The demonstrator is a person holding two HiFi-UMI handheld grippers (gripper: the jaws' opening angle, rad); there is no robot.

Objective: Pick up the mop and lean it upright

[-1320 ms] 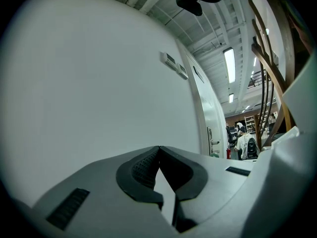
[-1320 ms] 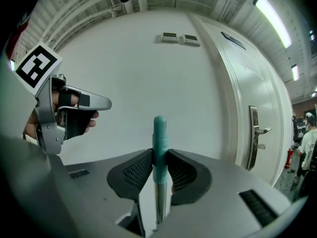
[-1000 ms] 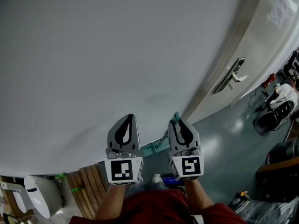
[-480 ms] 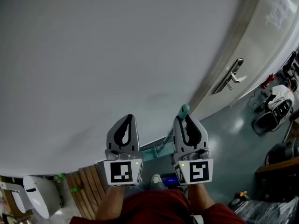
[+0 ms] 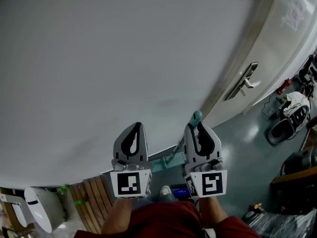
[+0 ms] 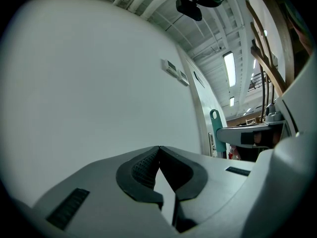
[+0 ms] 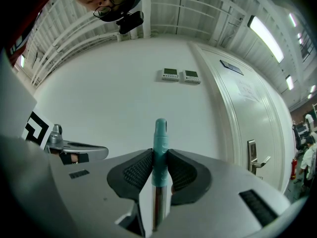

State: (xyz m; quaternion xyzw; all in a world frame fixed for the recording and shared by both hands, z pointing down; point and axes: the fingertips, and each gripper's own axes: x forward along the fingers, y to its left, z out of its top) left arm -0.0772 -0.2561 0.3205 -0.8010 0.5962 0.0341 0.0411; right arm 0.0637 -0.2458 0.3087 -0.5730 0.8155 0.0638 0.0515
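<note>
Closed left tongs [image 5: 135, 126]; right tongs [image 5: 198, 126] gripping.

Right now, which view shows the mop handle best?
Right gripper view: the mop handle stands centred, clamped between that gripper's pads. Head view shows little beyond its teal tip; left gripper view shows it small, off right.

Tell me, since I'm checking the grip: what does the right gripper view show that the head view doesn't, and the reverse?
Right gripper view only: the right gripper with pads clamped on the mop handle, and two wall panels. Head view only: the mop head, teal, low by the wall, and wooden slats. Both: the door handle and white wall.
</note>
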